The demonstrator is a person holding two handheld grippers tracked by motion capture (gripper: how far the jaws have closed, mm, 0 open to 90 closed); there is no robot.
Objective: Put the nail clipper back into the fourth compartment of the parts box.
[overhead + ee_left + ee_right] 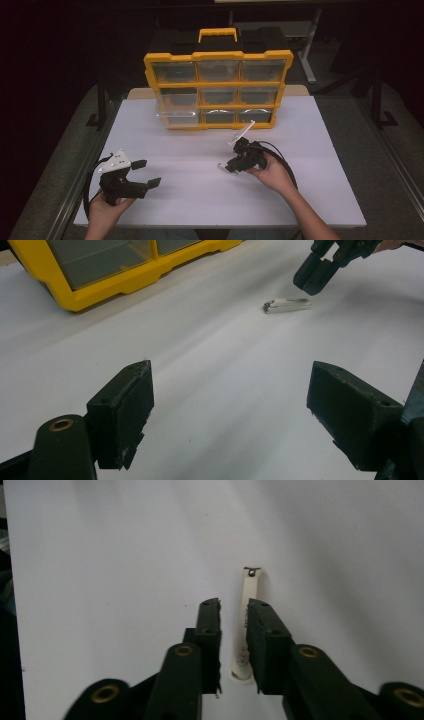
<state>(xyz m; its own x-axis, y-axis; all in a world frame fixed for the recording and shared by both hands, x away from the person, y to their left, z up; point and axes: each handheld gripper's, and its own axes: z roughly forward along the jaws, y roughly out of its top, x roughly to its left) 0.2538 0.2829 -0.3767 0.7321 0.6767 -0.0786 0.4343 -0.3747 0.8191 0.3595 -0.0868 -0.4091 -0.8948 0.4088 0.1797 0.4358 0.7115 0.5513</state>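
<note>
Right now my right tool (pixel 234 611) hangs just above the white counter (pixel 320 150), its jaws parted by a narrow gap and pinching nothing. Below that gap lies the nail clipper (pixel 247 625), flat on the counter, a pale slim strip with its small dark pivot end pointing away from me in the right gripper view; the right-hand jaw covers part of its edge, and I cannot tell whether either pad touches it. In the left gripper view the nail clipper (pixel 287 305) rests on the bare counter with the right tool (pixel 320 272) close over it. My left tool (pixel 147 172) sits near the front left of the counter, well apart from the clipper, its jaws spread wide with only bare counter between them. At the far side of the counter stands a yellow organizer case (pixel 217 90) with clear drawers in three rows, a yellow handle on top; one lower left drawer (pixel 175 116) sticks out a little from its face.
</note>
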